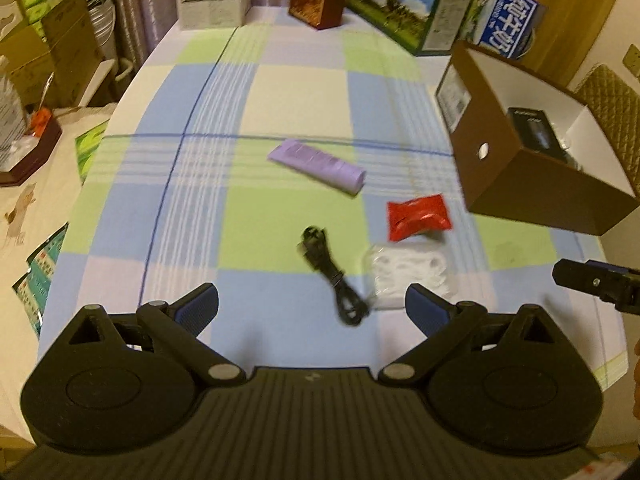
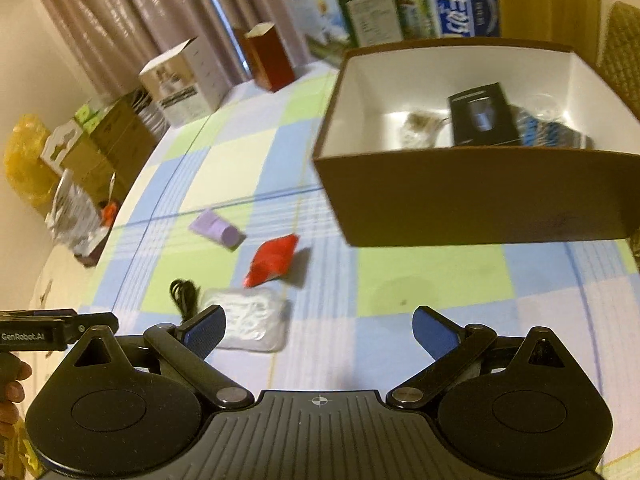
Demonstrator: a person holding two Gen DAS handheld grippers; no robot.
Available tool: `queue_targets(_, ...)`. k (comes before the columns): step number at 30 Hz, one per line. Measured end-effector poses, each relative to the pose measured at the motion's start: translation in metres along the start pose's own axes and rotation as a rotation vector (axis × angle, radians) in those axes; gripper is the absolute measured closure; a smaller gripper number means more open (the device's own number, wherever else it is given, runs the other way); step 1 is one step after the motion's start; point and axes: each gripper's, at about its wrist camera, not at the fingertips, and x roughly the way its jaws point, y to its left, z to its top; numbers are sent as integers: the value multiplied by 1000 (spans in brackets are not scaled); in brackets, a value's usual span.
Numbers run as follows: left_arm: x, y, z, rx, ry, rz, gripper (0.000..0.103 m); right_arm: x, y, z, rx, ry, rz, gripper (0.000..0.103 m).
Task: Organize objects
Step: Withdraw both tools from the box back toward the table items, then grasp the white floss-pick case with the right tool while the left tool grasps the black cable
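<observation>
Four things lie loose on the checked cloth (image 1: 200, 200), all to the left of the brown box (image 1: 516, 184): a purple tube (image 1: 318, 166), a red packet (image 1: 418, 216), a black cable (image 1: 332, 276) and a clear bag (image 1: 408, 276). The left gripper (image 1: 312, 308) is wide open and holds nothing. The cable lies right in front of it, its long side running away from the box. The right gripper (image 2: 318, 330) is open and empty too, nearer the box. The left one looks closer to the cable.
</observation>
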Motion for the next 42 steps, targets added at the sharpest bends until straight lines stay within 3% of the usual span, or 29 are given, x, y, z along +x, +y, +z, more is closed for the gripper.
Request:
queue_targets(13,15,22,-11,-4,42,31,5,41,43,-9,-76,75,36,6)
queue_targets(42,66,52,-3,19,133,61,5,127,84,-12,-109,201,-53,6)
